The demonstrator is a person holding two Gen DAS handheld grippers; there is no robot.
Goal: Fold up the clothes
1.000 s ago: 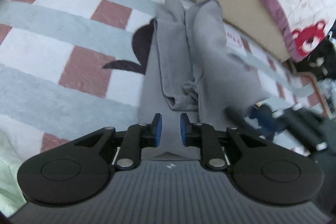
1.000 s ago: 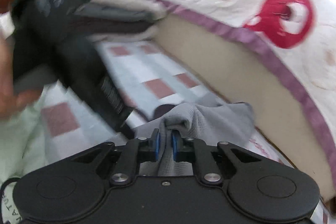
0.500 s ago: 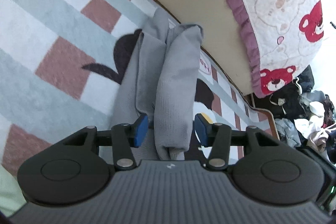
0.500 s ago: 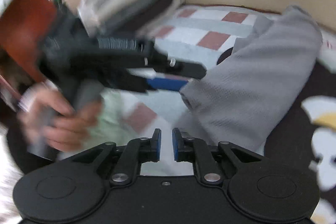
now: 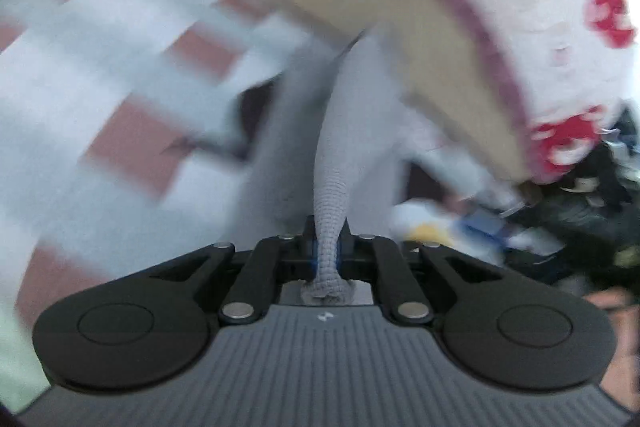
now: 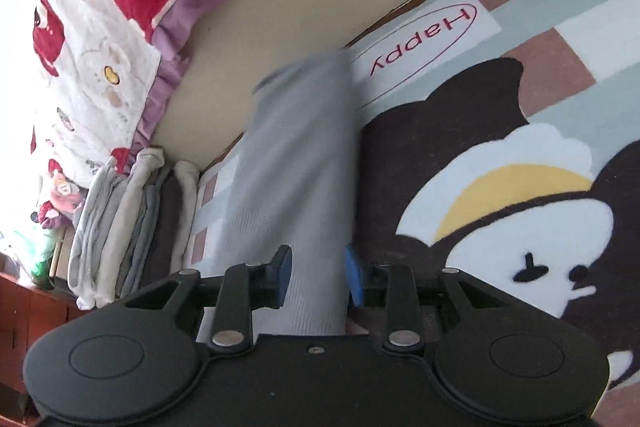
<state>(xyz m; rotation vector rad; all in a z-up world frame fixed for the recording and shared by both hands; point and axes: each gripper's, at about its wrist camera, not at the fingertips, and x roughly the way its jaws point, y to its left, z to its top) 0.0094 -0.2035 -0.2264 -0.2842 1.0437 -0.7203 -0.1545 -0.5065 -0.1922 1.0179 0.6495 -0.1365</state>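
A grey knitted garment (image 5: 332, 155) lies folded lengthwise on a checked cartoon rug (image 5: 132, 131) beside a bed. My left gripper (image 5: 326, 251) is shut on one end of it, with the bunched cloth pinched between the blue pads; this view is blurred by motion. In the right wrist view the same garment (image 6: 296, 167) runs away from me towards the bed. My right gripper (image 6: 319, 277) straddles its near end with jaws opening, and the cloth fills the gap between the two blue pads (image 6: 284, 275).
The beige bed side (image 6: 280, 7) and a white quilt with red bears (image 6: 100, 27) border the rug (image 6: 520, 27). A stack of folded clothes (image 6: 132, 223) stands against the bed, next to red-brown wooden furniture (image 6: 24, 311). Dark clutter (image 5: 580, 211) lies beyond the rug's far corner.
The left gripper's open jaws have closed on the garment's fold. The right gripper let go of the cloth, rolled and swung across to the garment's other end, and its jaws have parted around it.
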